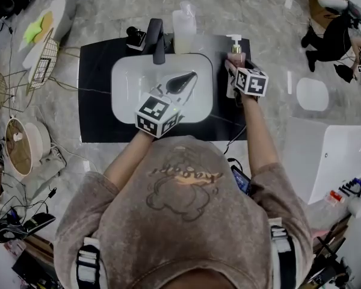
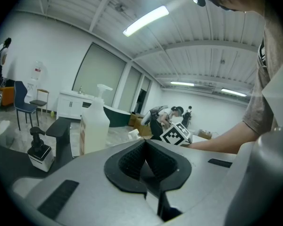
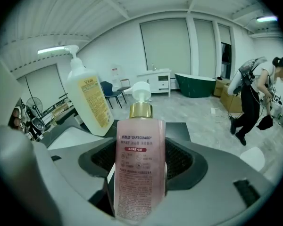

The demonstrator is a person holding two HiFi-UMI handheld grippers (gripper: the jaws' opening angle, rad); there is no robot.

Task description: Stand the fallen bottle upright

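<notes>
Right gripper view looks straight at the right tongs (image 3: pixel 140 160), whose jaws are clamped on the sides of the pink soap bottle (image 3: pixel 140 173). The bottle fills the gap between the dark pads, with its gold collar and white pump on top and its printed label facing the camera. Its base is cut off below, so I cannot tell whether it touches anything. Behind it to the left stands a large pale pump bottle (image 3: pixel 88 100), upright.

Head view supplies the place: the pink bottle is at the right edge of the white sink (image 1: pixel 123 83), over the black surface (image 1: pixel 96 101), roughly upright with its pump towards the back. The black faucet (image 1: pixel 156 41) rises behind the basin, and the pale bottle is just to its right.

Left gripper view alone shows the left tongs (image 2: pixel 145 154) drawn together with nothing between the pads, and a small black dispenser (image 2: pixel 38 147) beside the faucet. From above, these tongs hang over the basin
</notes>
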